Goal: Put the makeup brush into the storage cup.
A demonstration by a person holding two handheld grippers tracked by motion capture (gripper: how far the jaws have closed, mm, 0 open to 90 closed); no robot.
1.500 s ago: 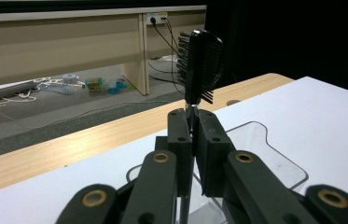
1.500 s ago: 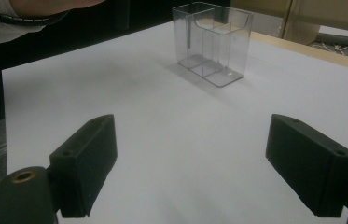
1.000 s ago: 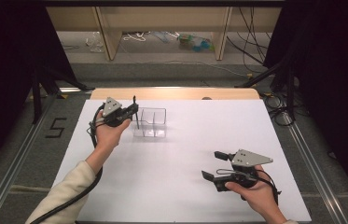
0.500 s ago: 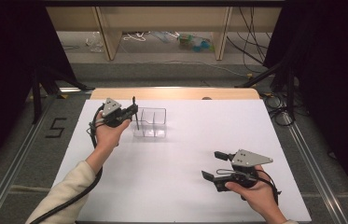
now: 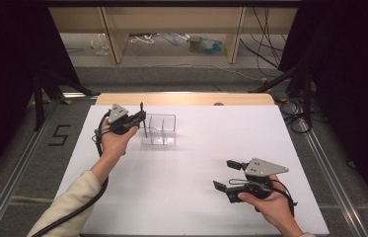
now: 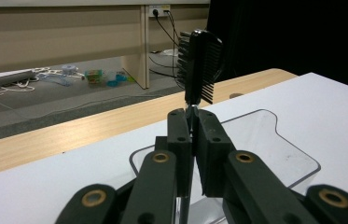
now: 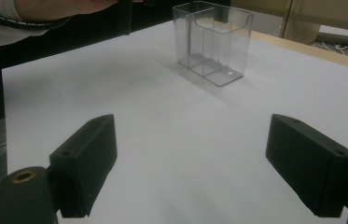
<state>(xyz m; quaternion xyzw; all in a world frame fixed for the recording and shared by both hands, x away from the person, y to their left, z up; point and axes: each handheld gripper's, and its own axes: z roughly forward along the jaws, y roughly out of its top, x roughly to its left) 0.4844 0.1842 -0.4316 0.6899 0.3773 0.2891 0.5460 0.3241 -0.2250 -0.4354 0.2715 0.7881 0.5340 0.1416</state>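
The black comb (image 6: 198, 65) stands upright, pinched by its thin handle between the closed jaws of the left gripper (image 5: 139, 118), its toothed head up and its lower end hanging just beside the near-left wall of the clear plastic holder (image 5: 161, 129); the holder sits on the white table (image 5: 196, 148) toward the far left; the right gripper (image 5: 230, 175) rests low at the near right, well apart, its jaws spread wide with nothing between them.

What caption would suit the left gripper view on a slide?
Left gripper clamps a black comb upright by its thin handle, above a clear plastic holder on the white table.
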